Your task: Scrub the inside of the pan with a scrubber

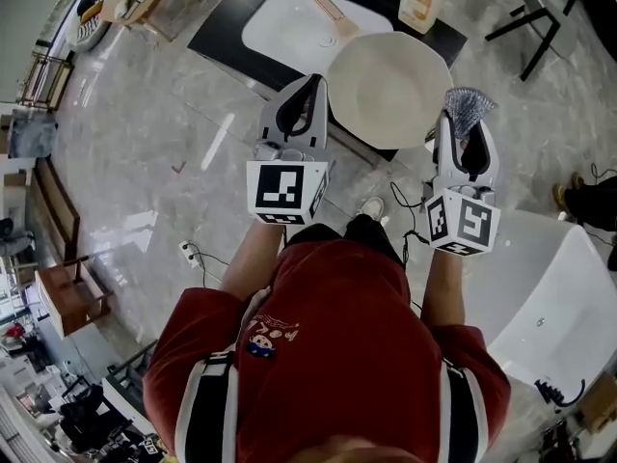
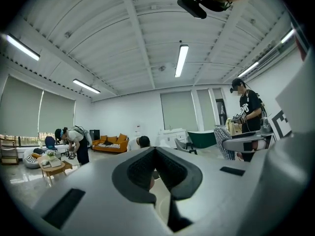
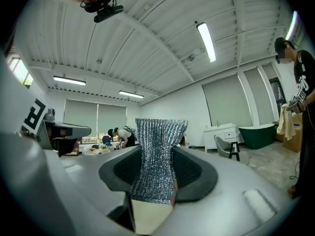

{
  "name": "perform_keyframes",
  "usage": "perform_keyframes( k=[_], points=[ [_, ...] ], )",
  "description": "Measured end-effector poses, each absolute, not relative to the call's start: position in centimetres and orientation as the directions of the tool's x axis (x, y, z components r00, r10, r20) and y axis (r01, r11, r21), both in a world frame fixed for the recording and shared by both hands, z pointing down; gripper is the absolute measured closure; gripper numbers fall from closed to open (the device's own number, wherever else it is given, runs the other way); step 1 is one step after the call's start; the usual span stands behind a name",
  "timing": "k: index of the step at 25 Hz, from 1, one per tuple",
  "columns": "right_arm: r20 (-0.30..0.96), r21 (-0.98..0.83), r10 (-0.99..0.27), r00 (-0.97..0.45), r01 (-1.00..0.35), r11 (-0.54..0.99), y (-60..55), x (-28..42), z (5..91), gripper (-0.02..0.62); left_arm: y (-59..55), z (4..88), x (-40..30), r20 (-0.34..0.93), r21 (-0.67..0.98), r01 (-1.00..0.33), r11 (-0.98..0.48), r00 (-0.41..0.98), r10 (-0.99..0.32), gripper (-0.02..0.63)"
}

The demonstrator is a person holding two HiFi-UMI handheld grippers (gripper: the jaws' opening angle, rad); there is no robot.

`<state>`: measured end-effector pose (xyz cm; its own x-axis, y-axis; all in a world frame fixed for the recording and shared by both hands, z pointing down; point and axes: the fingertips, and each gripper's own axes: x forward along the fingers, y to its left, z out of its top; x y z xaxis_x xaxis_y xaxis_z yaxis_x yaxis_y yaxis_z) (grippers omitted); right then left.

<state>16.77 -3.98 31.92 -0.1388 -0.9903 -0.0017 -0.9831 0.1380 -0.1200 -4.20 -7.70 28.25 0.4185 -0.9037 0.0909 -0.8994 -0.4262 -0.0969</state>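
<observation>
1. pale marble floor (image 1: 164, 162), glossy, spread beneath everything; overhead, ribbed white ceiling (image 2: 147, 43) hung with strip lights (image 2: 181, 60).
2. white bathtub (image 1: 554, 307) at the right, well apart from a black counter (image 1: 222, 27) bearing a white basin (image 1: 289, 27).
3. round cream top (image 1: 390, 80) lower down, between the two tools.
4. left gripper (image 1: 310, 83) held level, jaws pressed together with nothing between.
5. right gripper (image 1: 461, 128) held level, clamped on the silver scrubber (image 3: 157, 156), mesh fanning past the tips.

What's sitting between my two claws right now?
In the head view, the round cream pan lies between the left claw and the right claw, which grips the silvery scrubber.
</observation>
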Motion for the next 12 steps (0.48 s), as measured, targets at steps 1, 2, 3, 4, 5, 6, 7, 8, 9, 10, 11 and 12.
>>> perform_keyframes(
  k=[1, 2, 3, 4, 5, 6, 7, 8, 9, 10, 11, 12],
  points=[
    [0.001, -0.120, -0.991, -0.131, -0.984, 0.129, -4.4, 16.9, 31.9, 0.393, -8.3, 28.3, -3.9, 0.093, -0.096, -0.894, -0.438, 0.430, -0.898, 0.600],
    [0.005, -0.119, -0.993, -0.122, -0.986, 0.120, -4.7, 17.0, 31.9, 0.393, -9.0, 28.4, -3.7, 0.095, -0.093, -0.889, -0.448, 0.440, -0.893, 0.600],
    [0.009, -0.120, -0.994, -0.112, -0.987, 0.110, -5.1, 17.1, 31.9, 0.393, -9.6, 28.5, -3.4, 0.097, -0.089, -0.884, -0.459, 0.451, -0.887, 0.600],
    [0.014, -0.121, -0.995, -0.103, -0.988, 0.100, -5.4, 17.2, 32.0, 0.393, -10.3, 28.6, -3.2, 0.098, -0.084, -0.878, -0.471, 0.463, -0.881, 0.600],
    [0.020, -0.122, -0.996, -0.092, -0.989, 0.089, -5.8, 17.3, 32.0, 0.393, -11.0, 28.7, -2.9, 0.098, -0.079, -0.872, -0.484, 0.476, -0.874, 0.600],
    [0.025, -0.122, -0.997, -0.080, -0.990, 0.076, -6.2, 17.4, 32.1, 0.393, -11.7, 28.8, -2.7, 0.098, -0.075, -0.863, -0.499, 0.492, -0.865, 0.600],
    [0.030, -0.122, -0.997, -0.066, -0.991, 0.061, -6.6, 17.5, 32.1, 0.393, -12.4, 28.9, -2.4, 0.097, -0.071, -0.854, -0.516, 0.509, -0.855, 0.601],
    [0.035, -0.122, -0.998, -0.050, -0.991, 0.045, -6.9, 17.6, 32.1, 0.393, -13.2, 29.1, -2.1, 0.096, -0.066, -0.843, -0.533, 0.527, -0.845, 0.600],
    [0.040, -0.123, -0.999, -0.033, -0.992, 0.028, -7.3, 17.6, 32.2, 0.393, -14.1, 29.3, -1.9, 0.095, -0.062, -0.831, -0.552, 0.546, -0.832, 0.600],
    [0.044, -0.124, -0.999, -0.015, -0.992, 0.009, -7.7, 17.6, 32.3, 0.393, -15.0, 29.6, -1.7, 0.093, -0.058, -0.817, -0.573, 0.567, -0.818, 0.600],
    [0.049, -0.126, -0.999, 0.007, -0.992, -0.013, -8.1, 17.6, 32.4, 0.393, -16.0, 29.8, -1.5, 0.092, -0.053, -0.801, -0.596, 0.590, -0.802, 0.601],
    [0.055, -0.129, -0.998, 0.032, -0.991, -0.039, -8.7, 17.5, 32.5, 0.393, -17.2, 30.1, -1.4, 0.092, -0.046, -0.784, -0.619, 0.614, -0.784, 0.601]
  ],
)
